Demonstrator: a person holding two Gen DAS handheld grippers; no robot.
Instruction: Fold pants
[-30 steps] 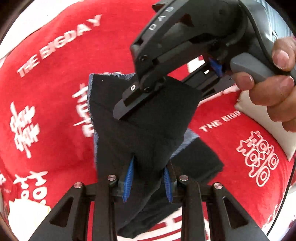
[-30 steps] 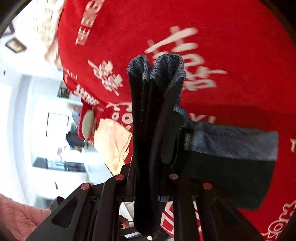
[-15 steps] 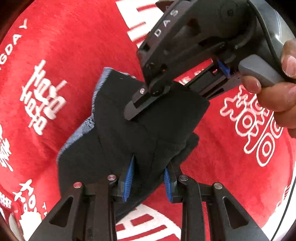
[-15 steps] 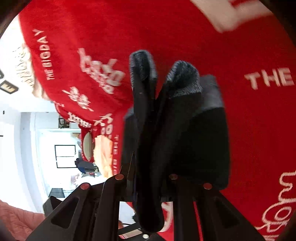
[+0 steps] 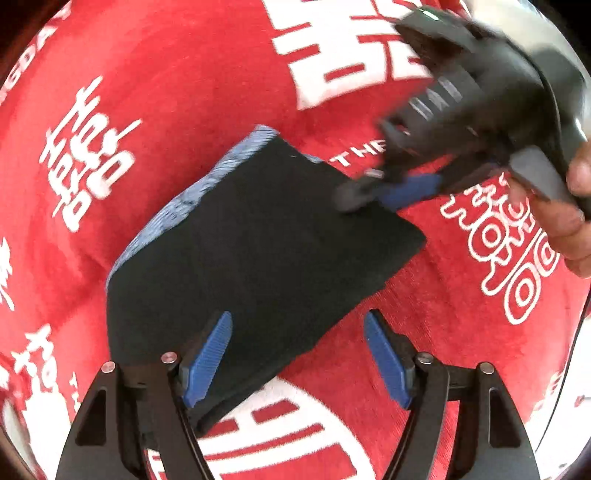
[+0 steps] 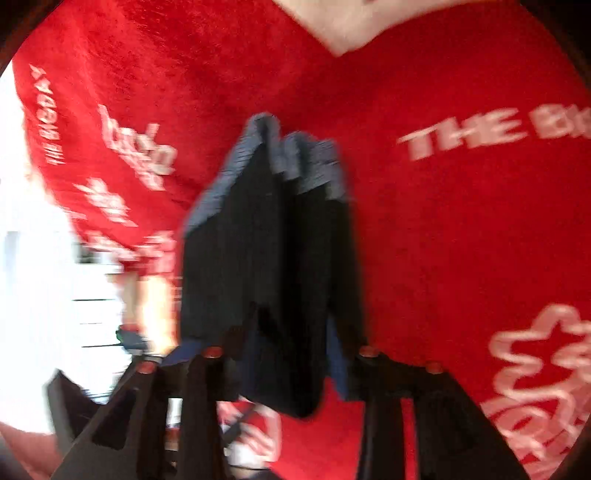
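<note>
The folded dark pants (image 5: pixel 258 251) lie flat on the red cloth (image 5: pixel 177 74), a blue-grey band along their upper-left edge. My left gripper (image 5: pixel 297 358) stands over their near corner with its jaws opening. One blue pad is above the fabric, the other above bare cloth, and neither presses. My right gripper (image 5: pixel 391 188), blurred and held by a hand (image 5: pixel 569 210), is at the pants' far corner. In the right wrist view the pants (image 6: pixel 269 258) stand bunched between that gripper's (image 6: pixel 288 365) opening jaws, loose.
The red cloth (image 6: pixel 443 240) carries white letters and characters all over. A pale patch (image 6: pixel 340 33) shows at the top of the right wrist view. Past the cloth's left edge, a bright room (image 6: pixel 37 277) is visible.
Both grippers came down with the pants, which now lie flat on the cloth instead of hanging. Both pairs of jaws have spread apart and let go of the fabric.
</note>
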